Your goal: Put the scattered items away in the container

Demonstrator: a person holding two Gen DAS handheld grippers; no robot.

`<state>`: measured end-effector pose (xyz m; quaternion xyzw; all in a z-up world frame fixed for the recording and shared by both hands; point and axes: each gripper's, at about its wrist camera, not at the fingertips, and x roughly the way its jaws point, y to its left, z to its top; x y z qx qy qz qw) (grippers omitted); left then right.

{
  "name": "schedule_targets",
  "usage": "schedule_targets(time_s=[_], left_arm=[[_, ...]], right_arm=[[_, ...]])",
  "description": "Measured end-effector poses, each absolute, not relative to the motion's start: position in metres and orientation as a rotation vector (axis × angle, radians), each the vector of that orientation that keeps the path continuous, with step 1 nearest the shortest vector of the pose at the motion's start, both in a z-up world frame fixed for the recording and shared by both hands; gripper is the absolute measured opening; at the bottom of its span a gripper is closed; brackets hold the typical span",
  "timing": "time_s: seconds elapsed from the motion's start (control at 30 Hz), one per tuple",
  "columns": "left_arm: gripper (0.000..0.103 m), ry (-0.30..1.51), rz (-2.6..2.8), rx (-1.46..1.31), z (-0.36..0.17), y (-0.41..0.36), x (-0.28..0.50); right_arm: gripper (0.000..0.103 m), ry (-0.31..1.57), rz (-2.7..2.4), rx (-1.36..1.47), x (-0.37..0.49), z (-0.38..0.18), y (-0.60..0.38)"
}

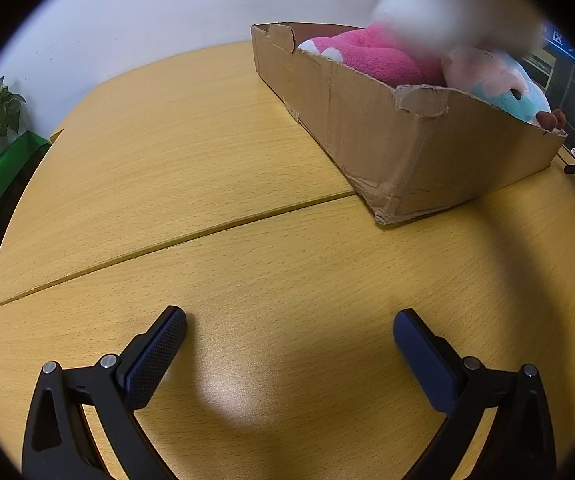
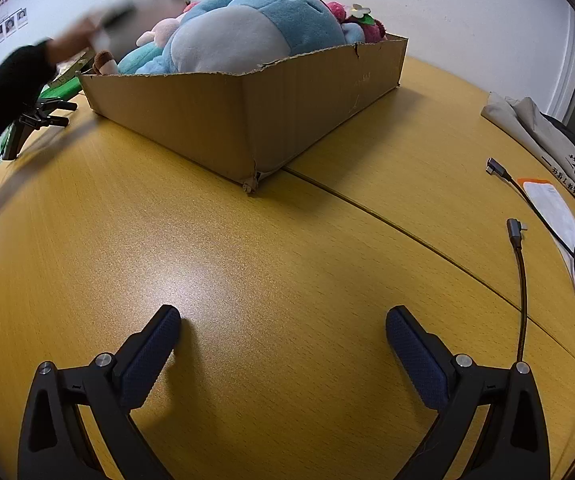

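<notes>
Yellow wood-grain table point(image 2: 287, 264), two panels meeting at a seam, fills both your views. One shallow brown cardboard box point(image 1: 407, 140) sits in the upper right of the left view, its long axis running toward the upper left, edges torn. Inside it lie a pink plush toy point(image 1: 375, 56) and a blue-and-white plush toy point(image 2: 255, 32). Two black cables point(image 2: 521, 272) curl at right. Your left claw point(image 1: 289, 334) and right claw point(image 2: 283, 330) are both spread wide, holding nothing.

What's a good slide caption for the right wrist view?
Open right gripper over table, facing plush-filled box.
</notes>
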<state>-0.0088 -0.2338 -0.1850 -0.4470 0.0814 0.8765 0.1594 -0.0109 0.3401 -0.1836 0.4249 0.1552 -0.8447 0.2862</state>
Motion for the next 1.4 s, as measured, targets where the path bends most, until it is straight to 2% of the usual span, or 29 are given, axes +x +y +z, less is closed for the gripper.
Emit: schedule_targets(time_s=[1.4], left_arm=[[0.103, 0.234, 2.507, -1.278, -0.1875, -0.2315, -0.0046]], right_arm=[[0.103, 0.414, -2.257, 1.133, -0.0114, -0.1824, 0.3413]])
